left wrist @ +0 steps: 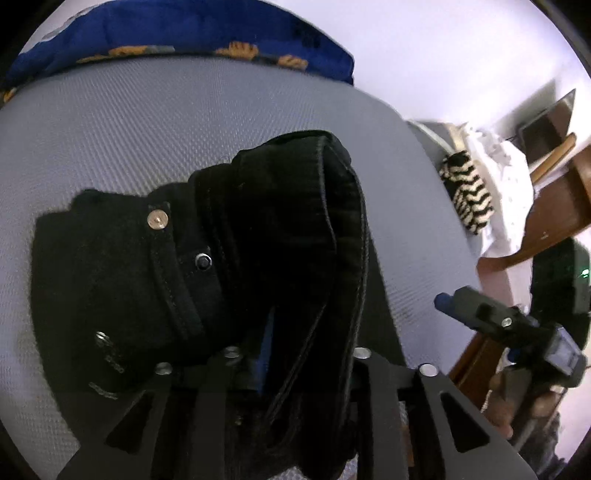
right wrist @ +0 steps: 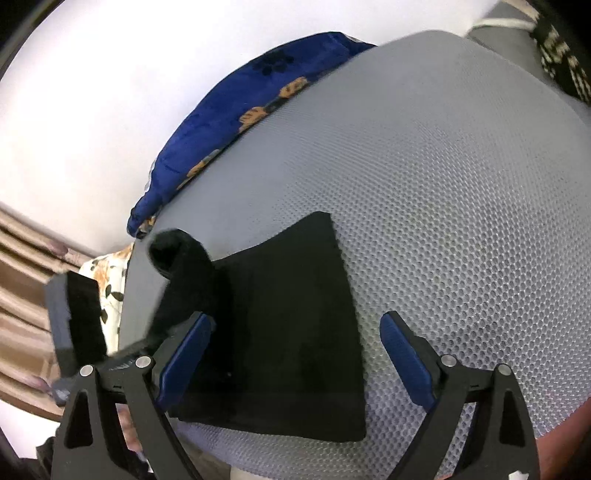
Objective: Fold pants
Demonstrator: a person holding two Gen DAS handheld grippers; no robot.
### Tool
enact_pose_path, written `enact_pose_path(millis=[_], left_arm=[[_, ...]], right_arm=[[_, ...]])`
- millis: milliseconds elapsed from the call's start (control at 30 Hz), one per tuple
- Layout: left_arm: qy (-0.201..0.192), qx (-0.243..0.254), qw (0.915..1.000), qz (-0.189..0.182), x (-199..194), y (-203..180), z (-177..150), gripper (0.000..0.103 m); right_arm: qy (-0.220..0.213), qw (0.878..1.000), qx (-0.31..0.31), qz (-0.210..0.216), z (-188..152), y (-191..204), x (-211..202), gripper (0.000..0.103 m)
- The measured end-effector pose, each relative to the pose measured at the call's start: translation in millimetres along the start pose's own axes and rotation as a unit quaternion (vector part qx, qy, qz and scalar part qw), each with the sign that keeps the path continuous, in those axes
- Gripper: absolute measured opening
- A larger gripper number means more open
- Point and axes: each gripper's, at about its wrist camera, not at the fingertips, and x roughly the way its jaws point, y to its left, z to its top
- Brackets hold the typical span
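Observation:
The black pants (left wrist: 221,266) lie folded on a grey mesh mat (left wrist: 129,122). My left gripper (left wrist: 295,369) is shut on a thick fold of the pants and lifts it over the waistband with its metal button (left wrist: 159,220). In the right wrist view the folded pants (right wrist: 288,325) lie flat, with a raised rolled fold at the left. My right gripper (right wrist: 295,354) is open, above the pants' near edge, holding nothing. It also shows in the left wrist view (left wrist: 480,314), off to the right.
A blue flowered cushion (left wrist: 184,33) lies along the mat's far edge (right wrist: 240,110). A black-and-cream striped cloth (left wrist: 467,192) and wooden furniture (left wrist: 554,192) are at the right. A beige curtain (right wrist: 22,295) hangs at the left.

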Motion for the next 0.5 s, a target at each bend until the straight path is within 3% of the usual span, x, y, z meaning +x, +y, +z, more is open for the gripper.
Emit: enact_pose_path(millis=[67,133,200,333,500], left_arm=[[-0.004,0.005,1.0,0.001,2,-7,-1,0.045],[-0.007,0.022,0.9997,-0.009,0,-16,-2,0.067],[-0.014,0.04,0.9988,-0.025,-9,-23,-5,0.074],[-0.041,0.069,0.9961,-0.037,-36,-27,-9,0.079],[-0.074,0.041,0.9964,-0.005,-64,6,-16,0.079]], right_arm=[[0.001,1.0,0.004,0.001,-2,-8,-2,0.092],[0.003,1.0,0.007,0.004,-2,-11,-2,0.092],[0.006,1.0,0.009,0.011,-1,-15,-1,0.092],[0.021,0.999,0.002,0.035,2,-15,5,0.092],[0.065,0.994,-0.03,0.085,6,-3,25,0.087]])
